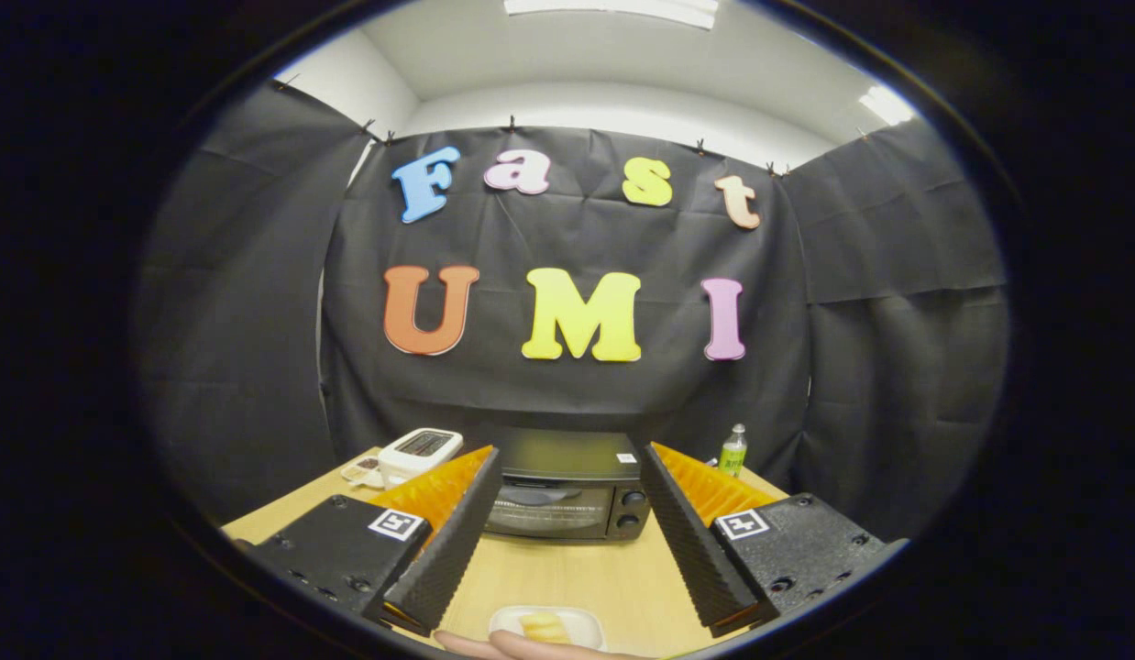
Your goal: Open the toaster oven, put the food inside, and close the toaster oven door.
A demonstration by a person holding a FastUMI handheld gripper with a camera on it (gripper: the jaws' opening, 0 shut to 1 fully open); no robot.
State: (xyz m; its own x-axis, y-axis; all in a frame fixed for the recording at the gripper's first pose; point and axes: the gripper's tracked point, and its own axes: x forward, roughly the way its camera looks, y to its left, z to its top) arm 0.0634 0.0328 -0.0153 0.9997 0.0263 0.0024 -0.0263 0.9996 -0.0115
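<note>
A black toaster oven (pixel 567 490) stands at the back of the wooden table (pixel 567 573), beyond my fingers, with its glass door shut and two knobs on its right side. My gripper (pixel 567 458) is open, its two ridged black fingers (pixel 453 541) spread wide with nothing between them, and the oven shows in the gap. Close below the fingers lies a small white plate (pixel 581 620) with a yellow piece of food (pixel 544 627) on it. A person's hand (pixel 503 645) touches the plate's near edge.
A white toaster (pixel 419 454) stands left of the oven, with a small dish (pixel 364 470) beside it. A small green-labelled bottle (pixel 732 451) stands right of the oven near the black cloth wall. Bare table lies between the plate and the oven.
</note>
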